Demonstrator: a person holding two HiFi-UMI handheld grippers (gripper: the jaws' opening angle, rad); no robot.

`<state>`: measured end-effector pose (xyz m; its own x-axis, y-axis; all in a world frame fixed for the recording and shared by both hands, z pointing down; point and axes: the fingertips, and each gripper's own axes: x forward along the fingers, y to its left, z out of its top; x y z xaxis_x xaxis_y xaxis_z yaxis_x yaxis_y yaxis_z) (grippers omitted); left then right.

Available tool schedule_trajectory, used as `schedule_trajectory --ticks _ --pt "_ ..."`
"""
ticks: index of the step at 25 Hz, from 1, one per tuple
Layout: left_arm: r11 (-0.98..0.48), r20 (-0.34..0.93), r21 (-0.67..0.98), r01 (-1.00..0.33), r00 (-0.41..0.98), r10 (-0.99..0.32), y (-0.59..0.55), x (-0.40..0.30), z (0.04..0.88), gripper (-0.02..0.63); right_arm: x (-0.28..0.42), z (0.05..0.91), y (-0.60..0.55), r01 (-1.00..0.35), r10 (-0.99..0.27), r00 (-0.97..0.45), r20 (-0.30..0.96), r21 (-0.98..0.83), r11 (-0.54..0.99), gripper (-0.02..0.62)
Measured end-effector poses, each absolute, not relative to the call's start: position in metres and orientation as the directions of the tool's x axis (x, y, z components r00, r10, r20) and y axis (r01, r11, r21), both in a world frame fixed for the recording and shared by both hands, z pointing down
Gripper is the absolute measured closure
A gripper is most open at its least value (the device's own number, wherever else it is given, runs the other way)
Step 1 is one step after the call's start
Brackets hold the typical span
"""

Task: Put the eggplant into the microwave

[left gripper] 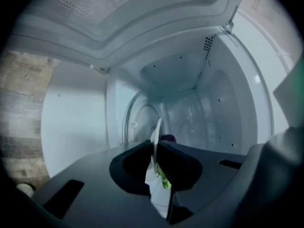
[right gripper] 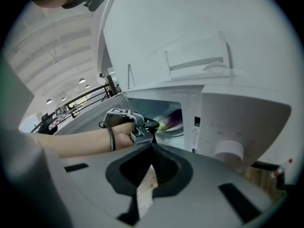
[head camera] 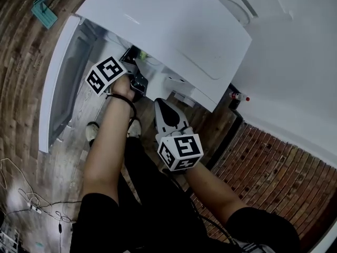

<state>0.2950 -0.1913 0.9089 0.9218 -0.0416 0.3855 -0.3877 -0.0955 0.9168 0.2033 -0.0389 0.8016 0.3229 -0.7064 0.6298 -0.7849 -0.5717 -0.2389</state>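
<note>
Microwave (head camera: 174,25): white, seen from above in the head view; the top panel hides most of the cavity there.
Door (head camera: 58,78): swung open at the left of the head view; its meshed window fills the top of the left gripper view.
Left gripper (head camera: 134,62): reaches into the microwave's mouth; in the head view its tips are cut off by the edge of the top panel.
Left jaws: clenched on the eggplant (left gripper: 167,138); a green stem part sits in the narrow gap and a purple end shows just past the tips.
Eggplant, location: inside the opening, held off the cavity floor. The right gripper view shows it as a blurred purple and green shape (right gripper: 172,119) just ahead of the left gripper (right gripper: 151,123); its full outline cannot be made out in any view.
Cavity (left gripper: 190,80): pale walls with small vent holes; details at the back are hazy.
Right gripper (head camera: 160,104): outside the microwave, in front of its control side, well apart from the eggplant.
Right jaws: drawn together with nothing between them; only a sliver of wooden floor shows through the slit in the right gripper view (right gripper: 152,148).
Left hand (right gripper: 121,136): wraps the left gripper's handle, with a dark band at the wrist.
Dial (right gripper: 229,151): round, white, on the control panel; any markings are too small to read.
Floor (head camera: 21,46): wooden planks, partly covered by the person's legs.
</note>
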Motion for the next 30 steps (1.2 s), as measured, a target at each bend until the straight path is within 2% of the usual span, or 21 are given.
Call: schedule_trajectory --ticks 3,7,11,13,18,19,20,25,30 --pt "-0.233 0.443 0.866 -0.442 0.895 -0.050 -0.194 0.299 0.911 0.569 0.204 0.805 -0.036 -0.780 -0.704 0.314 0.637 -0.251 -0.574 0.588" --pt "-0.517 0.562 0.672 -0.531 0.819 -0.111 -0.199 0.295 0.918 0.563 0.197 0.807 -0.036 -0.773 -0.714 0.274 0.645 -0.294 -0.562 0.588" --pt "-0.670 0.598 0.501 -0.548 0.778 -0.190 -0.207 0.292 0.914 0.533 0.191 0.809 -0.038 -0.781 -0.708 0.258 0.658 -0.289 -0.553 0.588" --pt "-0.707 0.600 0.441 -0.553 0.767 -0.226 -0.211 0.291 0.913 0.509 0.187 0.809 -0.039 -0.785 -0.704 0.248 0.666 -0.287 -0.548 0.588" --pt "-0.718 0.557 0.413 -0.560 0.779 -0.287 -0.225 0.285 0.903 0.510 0.180 0.813 -0.040 -0.787 -0.703 0.232 0.672 -0.295 -0.542 0.588" --pt "-0.722 0.549 0.404 -0.561 0.780 -0.299 -0.227 0.281 0.899 0.531 0.179 0.813 -0.040 -0.787 -0.705 0.234 0.670 -0.296 -0.542 0.588" --pt "-0.730 0.540 0.397 -0.557 0.784 -0.305 -0.228 0.277 0.894 0.603 0.178 0.812 -0.041 -0.786 -0.708 0.237 0.665 -0.297 -0.543 0.588" --pt "-0.792 0.480 0.383 -0.475 0.835 -0.269 -0.220 0.254 0.862 0.606 0.185 0.802 -0.051 -0.778 -0.720 0.285 0.633 -0.286 -0.560 0.588" --pt "-0.868 0.504 0.328 -0.373 0.846 -0.173 -0.198 0.226 0.825 0.607 0.191 0.778 -0.065 -0.754 -0.714 0.344 0.611 -0.274 -0.597 0.588"
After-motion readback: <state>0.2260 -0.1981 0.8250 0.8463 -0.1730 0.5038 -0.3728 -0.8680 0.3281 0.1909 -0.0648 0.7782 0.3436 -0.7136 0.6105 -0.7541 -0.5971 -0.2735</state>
